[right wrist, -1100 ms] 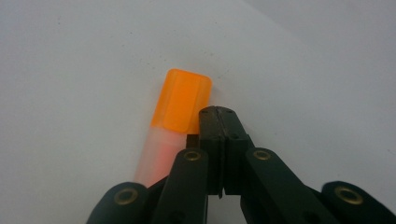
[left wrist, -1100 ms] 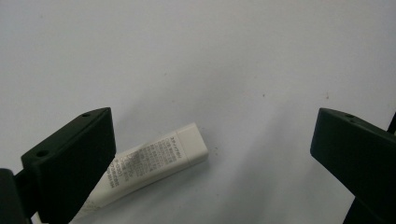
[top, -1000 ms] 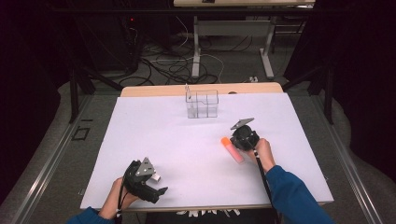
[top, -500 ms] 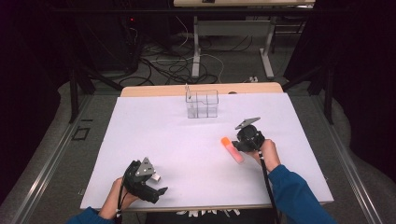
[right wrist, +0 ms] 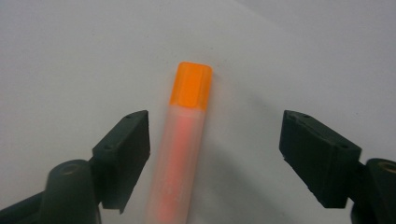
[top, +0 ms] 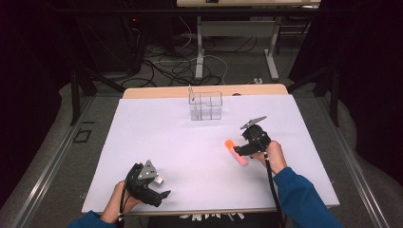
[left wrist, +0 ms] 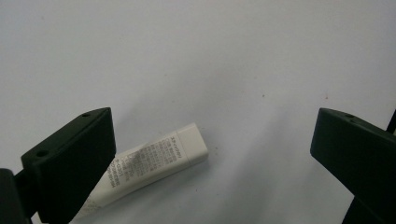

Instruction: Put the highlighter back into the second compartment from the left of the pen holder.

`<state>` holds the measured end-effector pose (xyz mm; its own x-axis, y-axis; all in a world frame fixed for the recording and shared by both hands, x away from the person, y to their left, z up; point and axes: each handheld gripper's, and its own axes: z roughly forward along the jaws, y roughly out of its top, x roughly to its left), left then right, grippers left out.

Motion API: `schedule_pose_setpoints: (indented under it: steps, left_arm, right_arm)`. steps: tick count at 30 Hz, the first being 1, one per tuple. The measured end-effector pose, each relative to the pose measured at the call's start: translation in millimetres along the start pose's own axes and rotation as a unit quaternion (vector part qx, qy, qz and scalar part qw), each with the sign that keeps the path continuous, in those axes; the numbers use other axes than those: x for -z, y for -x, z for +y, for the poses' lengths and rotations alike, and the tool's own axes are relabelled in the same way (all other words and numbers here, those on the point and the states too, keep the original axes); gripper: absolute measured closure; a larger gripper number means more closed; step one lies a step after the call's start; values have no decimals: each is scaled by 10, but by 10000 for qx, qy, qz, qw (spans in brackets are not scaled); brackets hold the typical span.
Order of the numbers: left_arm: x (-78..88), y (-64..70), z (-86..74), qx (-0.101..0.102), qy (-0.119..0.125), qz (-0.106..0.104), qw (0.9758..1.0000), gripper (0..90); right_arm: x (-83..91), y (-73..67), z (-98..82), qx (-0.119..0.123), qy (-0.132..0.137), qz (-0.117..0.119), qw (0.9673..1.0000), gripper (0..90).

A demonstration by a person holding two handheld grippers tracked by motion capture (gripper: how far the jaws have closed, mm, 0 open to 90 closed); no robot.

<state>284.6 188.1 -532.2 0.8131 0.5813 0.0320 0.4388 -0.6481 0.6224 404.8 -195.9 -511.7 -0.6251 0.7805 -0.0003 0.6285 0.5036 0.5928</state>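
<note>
— Right now, where is the orange-capped translucent pink plastic tube (top: 236,152) being seen?

— It is lying flat on the white table covering (top: 190,142), at about four o'clock from the clear plastic divided organiser box (top: 206,105). The right gripper (top: 239,150) is being held just over it, and its jaws have just been opening; in the right gripper view the tube (right wrist: 180,154) is lying between them, close to the left jaw, with neither pad pressing on it. So it is released, not gripped.

— And the left gripper (top: 157,192)?

— Its jaws are being held wide apart at seven o'clock on the table, with nothing between the pads. A small white printed tube (left wrist: 154,163) is lying partly behind its left jaw, untouched.

— How is the orange-capped tube likely to handle?

— It is being judged light, smooth and rather slippery, with a body that may give under pressure; being rounded, it could roll. A hold across the middle of the body, below the cap, is being suggested, since the cap end is stiffer but short.
</note>
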Motion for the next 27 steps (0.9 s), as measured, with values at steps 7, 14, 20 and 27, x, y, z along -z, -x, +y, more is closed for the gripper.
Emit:
schedule_pose_setpoints:
  steps: [7,14,20,27]
  left_arm:
    - [-1,0,2,-9,-1,18,10000,3]
    - [-3,2,3,-7,1,12,10000,2]
    - [-22,9,-3,25,80,69,9999,2]
    - [-22,7,-3,24,77,70,9999,3]
  right_arm:
    - [9,-26,15,-42,-3,42,10000,109]
    - [-23,-65,32,-99,-67,131,9998,0]
    - [-66,-89,45,-137,-115,133,9998,0]
    - [-128,-139,60,-222,-303,195,9991,49]
